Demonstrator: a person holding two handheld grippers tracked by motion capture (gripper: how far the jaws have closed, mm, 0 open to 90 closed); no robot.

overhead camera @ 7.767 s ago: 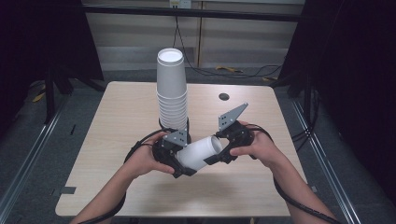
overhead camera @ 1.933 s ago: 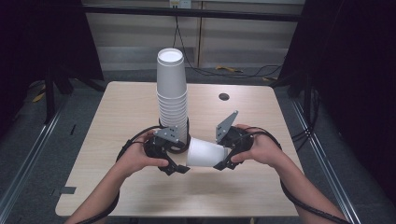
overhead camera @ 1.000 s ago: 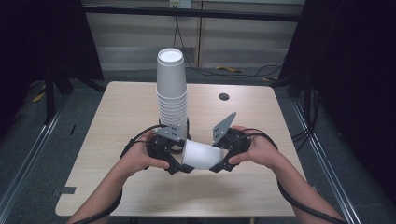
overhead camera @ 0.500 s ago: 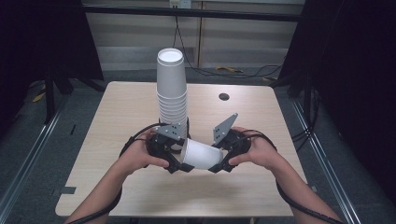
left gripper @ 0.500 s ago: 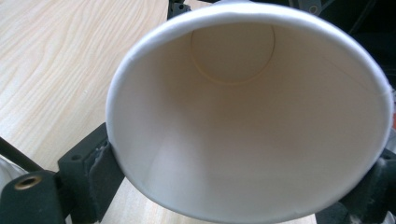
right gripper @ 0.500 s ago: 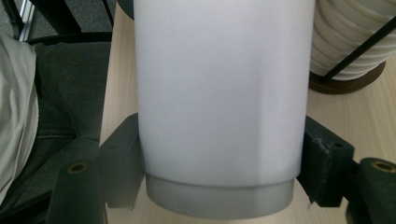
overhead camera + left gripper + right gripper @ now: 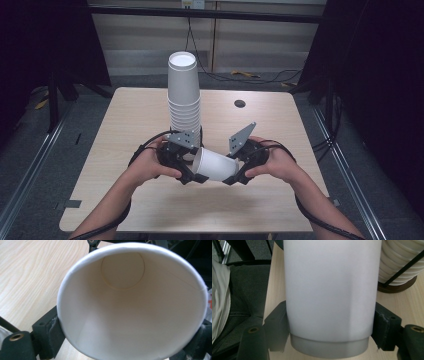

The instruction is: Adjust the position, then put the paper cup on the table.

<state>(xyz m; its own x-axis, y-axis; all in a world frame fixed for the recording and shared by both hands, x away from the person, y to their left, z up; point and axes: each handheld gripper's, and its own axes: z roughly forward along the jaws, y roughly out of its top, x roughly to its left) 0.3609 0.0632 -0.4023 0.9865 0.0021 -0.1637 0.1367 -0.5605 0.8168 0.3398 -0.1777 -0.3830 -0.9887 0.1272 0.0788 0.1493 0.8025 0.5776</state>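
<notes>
L gripper (image 7: 192, 176) is being held clenched on the mouth end of a single paper cup (image 7: 216, 165); in the left gripper view both black jaws are pressing the rolled rim from opposite sides, w/ the camera looking straight down the bore to the round base. R gripper (image 7: 232, 177) is being held clenched on the same cup at the base end; in the right gripper view the jaws are bracketing the wall just above the base ring.

Key relation: cup is lying on its side between the two grippers, just above the table (image 7: 125, 125), long axis running L–R, mouth toward L, base toward R. Both hands are equally near; each is gripping one end, so any pull-apart or hand-over (judgement) is being set along that axis.

Materials: cup is thin white paper, tapered, matte outside, faint side seam and glued disc bottom visible inside. Likely crushable under hard squeeze.

Behind the grippers, an inverted cup stack (image 7: 184, 95) is standing upright, ribbed w/ nested rims low down. Tabletop is pale wood-grain laminate, w/ a small dark hole (image 7: 240, 103) far R.
</notes>
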